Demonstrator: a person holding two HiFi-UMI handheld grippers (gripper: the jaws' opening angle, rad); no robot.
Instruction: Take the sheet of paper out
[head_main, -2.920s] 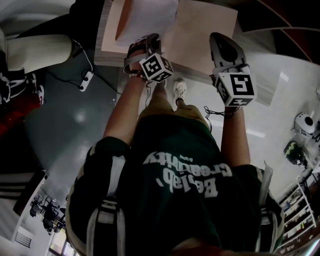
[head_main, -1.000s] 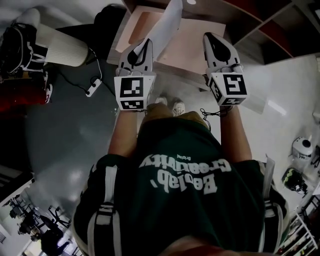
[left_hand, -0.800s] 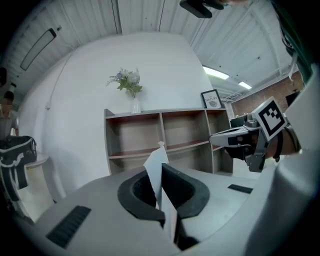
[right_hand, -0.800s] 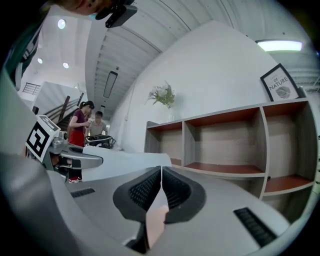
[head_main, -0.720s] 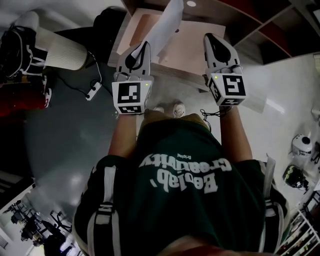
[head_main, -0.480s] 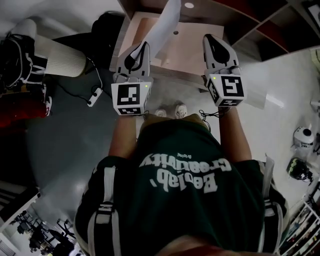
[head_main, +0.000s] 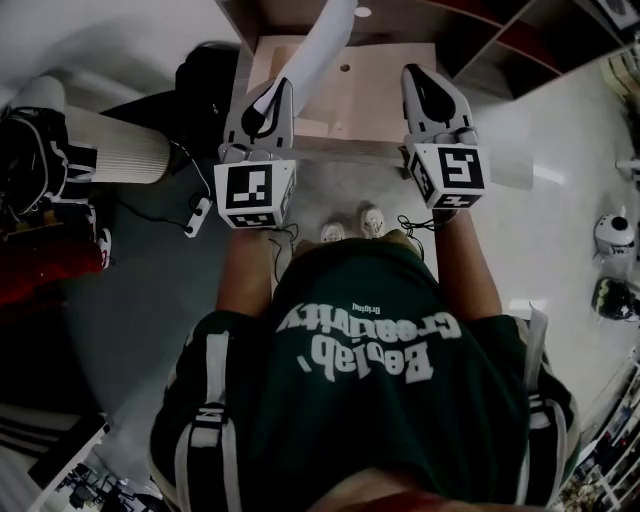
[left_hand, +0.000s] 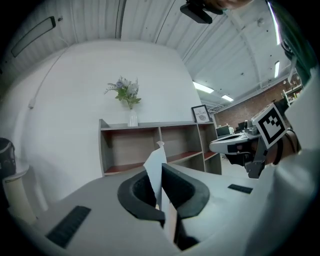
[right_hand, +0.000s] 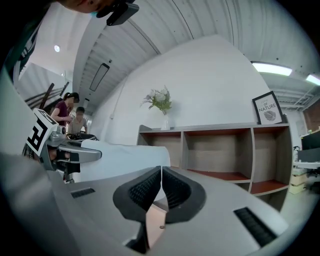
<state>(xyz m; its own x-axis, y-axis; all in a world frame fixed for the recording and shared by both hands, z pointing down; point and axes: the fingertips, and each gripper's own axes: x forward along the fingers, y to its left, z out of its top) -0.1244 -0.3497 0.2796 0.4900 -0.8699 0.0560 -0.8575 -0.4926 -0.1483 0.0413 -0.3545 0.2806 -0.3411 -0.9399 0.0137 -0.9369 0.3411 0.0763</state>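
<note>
The white sheet of paper (head_main: 322, 48) stands up edge-on over the light wooden table (head_main: 375, 95), pinched at its near corner. My left gripper (head_main: 283, 86) is shut on that corner. In the left gripper view the sheet (left_hand: 159, 152) rises out from between the closed pads of the left gripper (left_hand: 159, 171). My right gripper (head_main: 411, 72) hovers level over the table's near right part, apart from the sheet. In the right gripper view its pads (right_hand: 161, 171) meet with nothing between them, and the sheet (right_hand: 122, 160) hangs to the left from the left gripper (right_hand: 75, 151).
A wooden shelf unit (right_hand: 225, 150) stands behind the table, with a flower vase (right_hand: 162, 107) and a framed picture (right_hand: 269, 111) on top. A white ribbed cylinder (head_main: 115, 148) and a power strip (head_main: 197, 215) lie on the floor at left. Two people (right_hand: 70, 117) are at the far left.
The sheet, earlier lying low on the table, is now lifted upright in the left gripper. Both grippers have risen and moved forward together over the last second.
</note>
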